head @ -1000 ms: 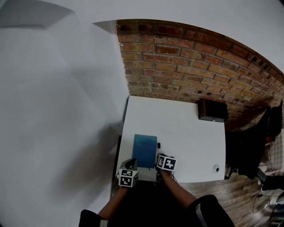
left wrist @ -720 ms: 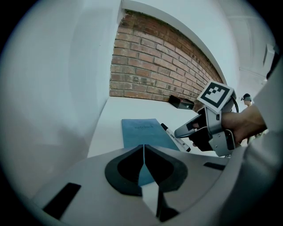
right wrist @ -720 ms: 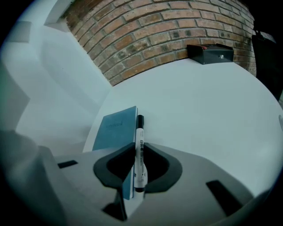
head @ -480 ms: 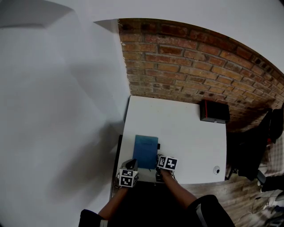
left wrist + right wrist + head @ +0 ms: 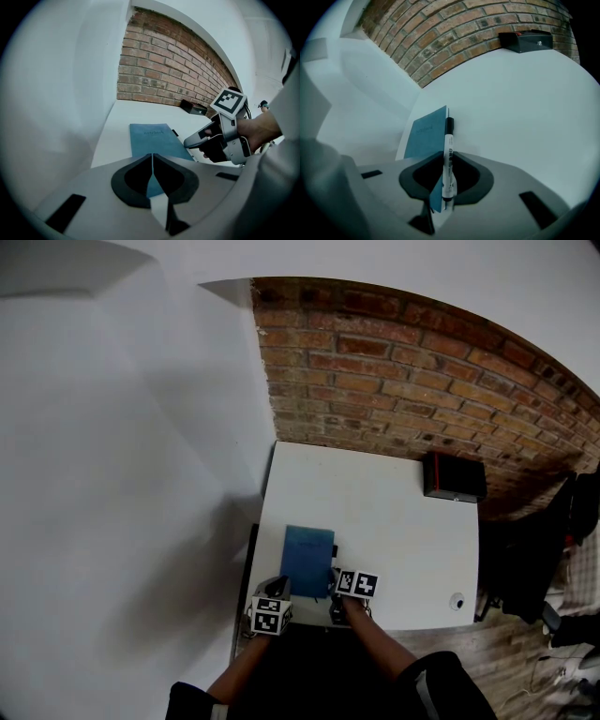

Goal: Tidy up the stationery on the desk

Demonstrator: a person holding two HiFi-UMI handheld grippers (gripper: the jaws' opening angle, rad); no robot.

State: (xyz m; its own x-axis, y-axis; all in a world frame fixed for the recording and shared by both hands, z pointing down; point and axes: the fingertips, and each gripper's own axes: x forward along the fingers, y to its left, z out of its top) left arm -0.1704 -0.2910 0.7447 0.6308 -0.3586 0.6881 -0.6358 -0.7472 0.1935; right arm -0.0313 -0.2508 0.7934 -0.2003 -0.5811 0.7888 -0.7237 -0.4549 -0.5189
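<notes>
A blue notebook (image 5: 307, 554) lies flat at the front left of the white desk (image 5: 394, 521). My right gripper (image 5: 336, 583) hovers at the notebook's near right corner, shut on a white pen with a black cap (image 5: 448, 154). The pen stands up between the jaws, its cap pointing away along the notebook's (image 5: 427, 129) right edge. My left gripper (image 5: 278, 589) is at the notebook's near left corner, shut and empty. In the left gripper view its jaws (image 5: 152, 174) meet over the notebook (image 5: 152, 138), with the right gripper (image 5: 190, 142) to the right.
A black box (image 5: 453, 476) stands at the desk's far right, against the brick wall (image 5: 394, 371). A small round object (image 5: 457, 600) sits near the front right corner. A white wall runs along the left. Dark clutter lies on the floor to the right.
The right gripper has shifted and tilted slightly with the pen in it. The left gripper and the notebook have stayed where they were.
</notes>
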